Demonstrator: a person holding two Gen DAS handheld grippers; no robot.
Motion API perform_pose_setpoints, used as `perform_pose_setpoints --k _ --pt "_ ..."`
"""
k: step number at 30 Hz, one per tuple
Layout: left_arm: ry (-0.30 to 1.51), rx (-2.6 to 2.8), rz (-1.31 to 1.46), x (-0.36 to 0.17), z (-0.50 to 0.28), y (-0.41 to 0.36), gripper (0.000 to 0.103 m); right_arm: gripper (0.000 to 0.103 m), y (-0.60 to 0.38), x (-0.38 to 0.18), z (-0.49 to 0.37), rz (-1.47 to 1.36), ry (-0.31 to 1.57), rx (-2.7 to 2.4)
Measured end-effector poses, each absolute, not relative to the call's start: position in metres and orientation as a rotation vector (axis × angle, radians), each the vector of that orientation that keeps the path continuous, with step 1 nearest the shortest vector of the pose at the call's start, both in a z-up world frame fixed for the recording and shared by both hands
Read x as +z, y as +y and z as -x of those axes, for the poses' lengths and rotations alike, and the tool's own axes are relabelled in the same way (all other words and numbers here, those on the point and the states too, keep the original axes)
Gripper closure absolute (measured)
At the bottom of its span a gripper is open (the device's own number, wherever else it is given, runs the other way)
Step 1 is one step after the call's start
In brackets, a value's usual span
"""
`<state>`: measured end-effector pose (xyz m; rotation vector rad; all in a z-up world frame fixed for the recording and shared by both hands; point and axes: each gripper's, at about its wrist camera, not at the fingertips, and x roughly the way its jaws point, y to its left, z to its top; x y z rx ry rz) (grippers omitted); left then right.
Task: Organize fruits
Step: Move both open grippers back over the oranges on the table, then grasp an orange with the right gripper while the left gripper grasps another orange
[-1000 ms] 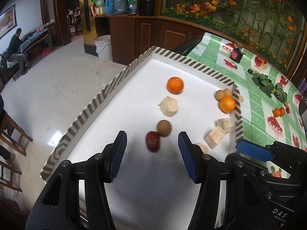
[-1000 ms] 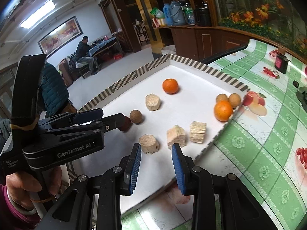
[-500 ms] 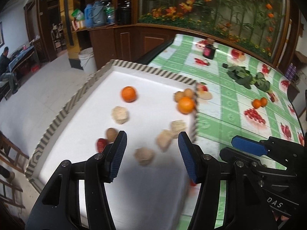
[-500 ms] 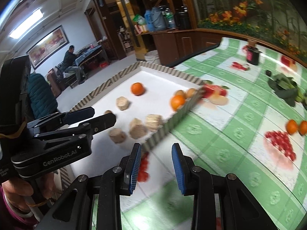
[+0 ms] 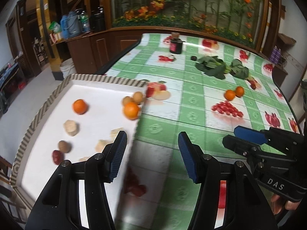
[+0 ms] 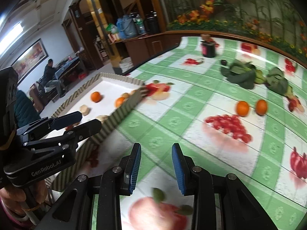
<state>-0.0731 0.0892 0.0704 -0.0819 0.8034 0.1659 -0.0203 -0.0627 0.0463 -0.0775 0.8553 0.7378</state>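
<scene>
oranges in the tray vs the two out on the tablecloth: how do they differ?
The tray oranges sit apart inside the striped-rim tray, one next to two small tan fruits. The tablecloth oranges lie close together on the bare green-checked cloth, beyond the leafy greens' near edge. In both views the tray pair lies left of the open hand-held grippers, the cloth pair right. All four look alike in colour and shape.

The left gripper [image 5: 151, 153] is held level, its blue-padded fingers [image 5: 118, 153] spread wide with nothing between them. The right gripper [image 6: 156, 167] sits just beside it, fingers [image 6: 135, 164] parted more narrowly and likewise empty. A hand [image 6: 18, 197] wraps the left gripper's handle from below, and fingertips [image 5: 282, 204] show under the right one.
</scene>
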Motion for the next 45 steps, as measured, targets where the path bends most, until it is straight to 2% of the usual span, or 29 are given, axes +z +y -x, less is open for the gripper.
perform_pose_setpoints --k 26,33,45 --pt "0.862 -0.023 0.028 0.060 0.008 -0.005 0.047 0.070 -0.158 0.041 -0.024 0.055 0.857 0.483" --pt "0.886 -0.068 0.038 0.057 -0.013 -0.015 0.047 0.070 -0.187 0.039 -0.063 -0.008 0.867 0.447" --pt "0.923 -0.096 0.049 0.048 -0.054 -0.026 0.047 0.070 -0.170 0.029 -0.121 0.019 0.861 0.457"
